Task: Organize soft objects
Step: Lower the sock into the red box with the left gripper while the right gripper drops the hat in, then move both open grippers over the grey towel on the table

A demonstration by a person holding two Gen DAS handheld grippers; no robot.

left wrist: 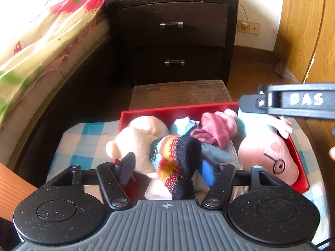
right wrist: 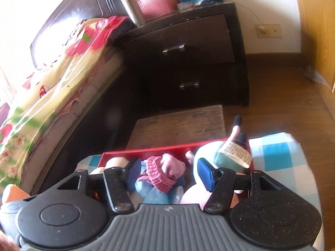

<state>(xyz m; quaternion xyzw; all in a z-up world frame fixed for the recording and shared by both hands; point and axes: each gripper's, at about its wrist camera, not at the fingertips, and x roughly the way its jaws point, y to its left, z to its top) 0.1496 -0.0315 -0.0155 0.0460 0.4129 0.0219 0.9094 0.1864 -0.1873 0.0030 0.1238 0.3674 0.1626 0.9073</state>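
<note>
The left gripper had its two fingers spread apart, and a rainbow-striped knitted sock with black toe lay between them, its long axis running along the fingers and away from the camera; whether either pad touched it could not be told. The sock sat in the near part of a shallow red cardboard box, beside a cream plush toy. The right gripper, also open and holding nothing, hovered over a pink knitted hat farther back. The left gripper appeared nearer the sock.
</note>
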